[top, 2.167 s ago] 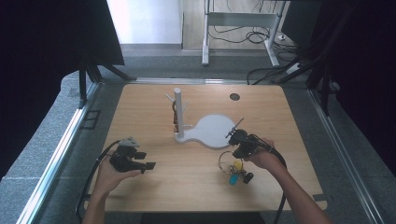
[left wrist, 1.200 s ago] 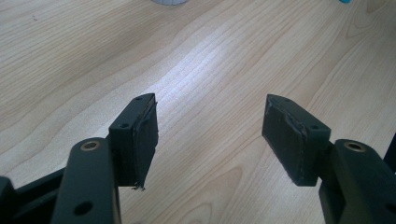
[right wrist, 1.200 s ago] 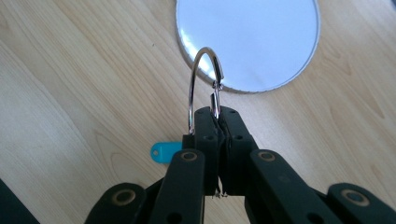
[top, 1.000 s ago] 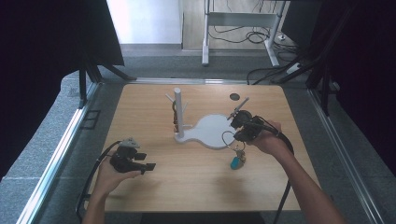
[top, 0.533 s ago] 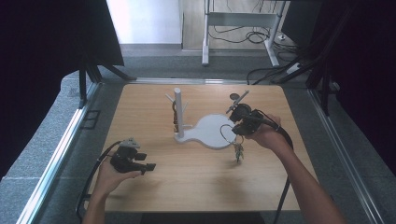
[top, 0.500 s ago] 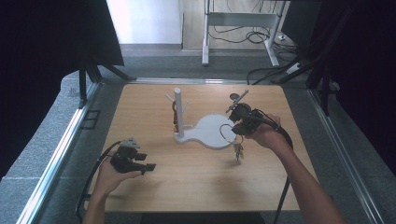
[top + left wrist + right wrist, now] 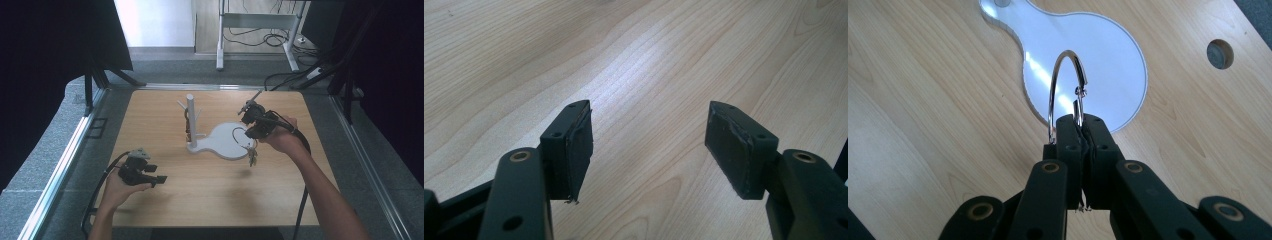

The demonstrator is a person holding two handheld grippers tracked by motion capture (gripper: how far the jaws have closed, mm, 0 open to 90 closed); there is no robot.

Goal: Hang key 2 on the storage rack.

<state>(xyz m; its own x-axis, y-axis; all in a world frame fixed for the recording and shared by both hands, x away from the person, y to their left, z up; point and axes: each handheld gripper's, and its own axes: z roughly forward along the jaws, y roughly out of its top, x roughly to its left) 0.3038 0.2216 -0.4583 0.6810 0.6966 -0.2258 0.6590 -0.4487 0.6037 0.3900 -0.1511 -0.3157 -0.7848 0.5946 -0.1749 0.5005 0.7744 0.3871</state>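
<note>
The right gripper (image 7: 1079,122) has its jaws clenched on one metal key ring (image 7: 1066,82), carried above the white stand (image 7: 232,140) at the bench's (image 7: 210,190) far right — keys, perhaps two or three, dangle blurred below. Next it likely hooks the ring onto the single upright post (image 7: 190,117). The left gripper (image 7: 649,145) idles near-left, jaws released and empty.

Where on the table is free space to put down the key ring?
Bare wood lies between the left hand-held gripper and the white stand base, and along the near table edge. It is crowded around the post and the key ring under the right hand-held gripper.
</note>
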